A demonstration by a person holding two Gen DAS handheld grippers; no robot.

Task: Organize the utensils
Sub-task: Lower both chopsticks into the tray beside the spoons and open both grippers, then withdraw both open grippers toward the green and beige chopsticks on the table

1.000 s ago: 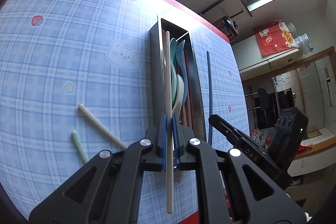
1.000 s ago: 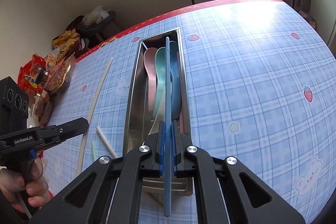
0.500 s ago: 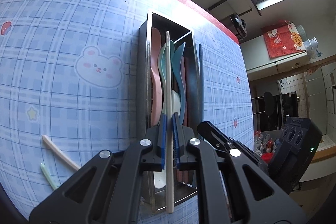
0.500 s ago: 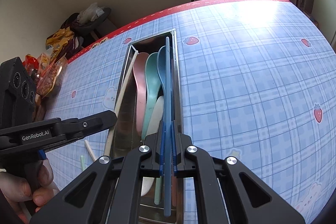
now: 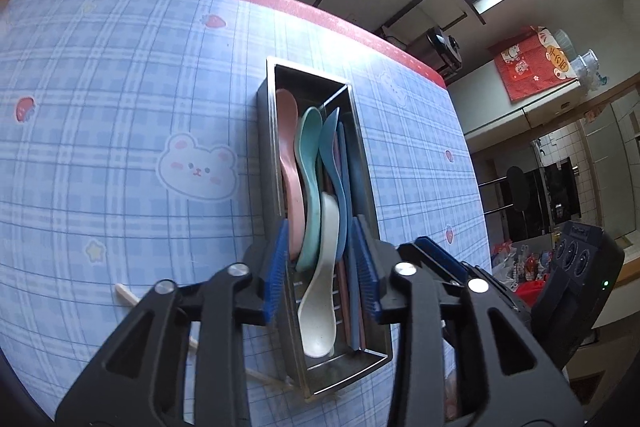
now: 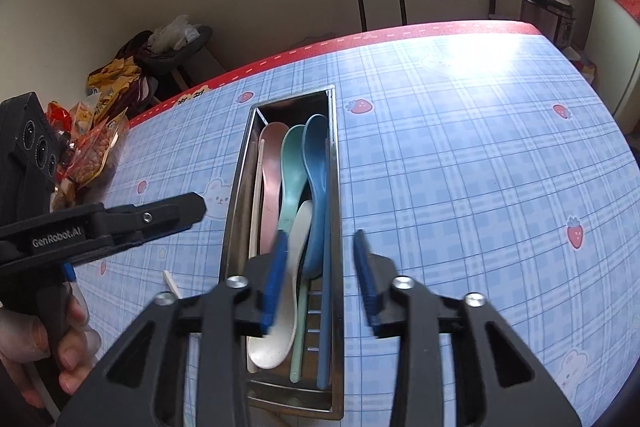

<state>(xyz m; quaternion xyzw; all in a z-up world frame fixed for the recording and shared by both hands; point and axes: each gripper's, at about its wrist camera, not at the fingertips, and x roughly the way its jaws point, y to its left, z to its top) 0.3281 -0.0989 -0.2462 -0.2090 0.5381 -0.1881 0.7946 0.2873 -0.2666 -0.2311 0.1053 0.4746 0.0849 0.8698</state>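
Left wrist view is showing the left gripper (image 5: 322, 267) hanging over the near end of the metal tray (image 5: 362, 163) with its fingers now spread wide and nothing between them — half a second ago they were clamped on a cream chopstick, held lengthwise above the tray. Right wrist view is telling the same story: the right gripper (image 6: 320, 279) is standing open and empty where it was gripping a blue chopstick a moment earlier. Both sticks are now lying inside the tray — the blue chopstick (image 6: 326, 267) along its right wall, the cream chopstick (image 6: 256, 211) along its left wall — beside the pink spoon (image 6: 272, 179), the teal spoon (image 6: 292, 171), the blue spoon (image 6: 316, 187) and the white spoon (image 6: 280, 307). That is reading as a double release just completed, so this pair looks sorted. A loose cream stick (image 5: 126, 297) is still lying on the checked tablecloth (image 5: 120, 107) to the left of the tray, partly hidden behind the left gripper, so the job is likely not finished; collecting it would seem the sensible next move.
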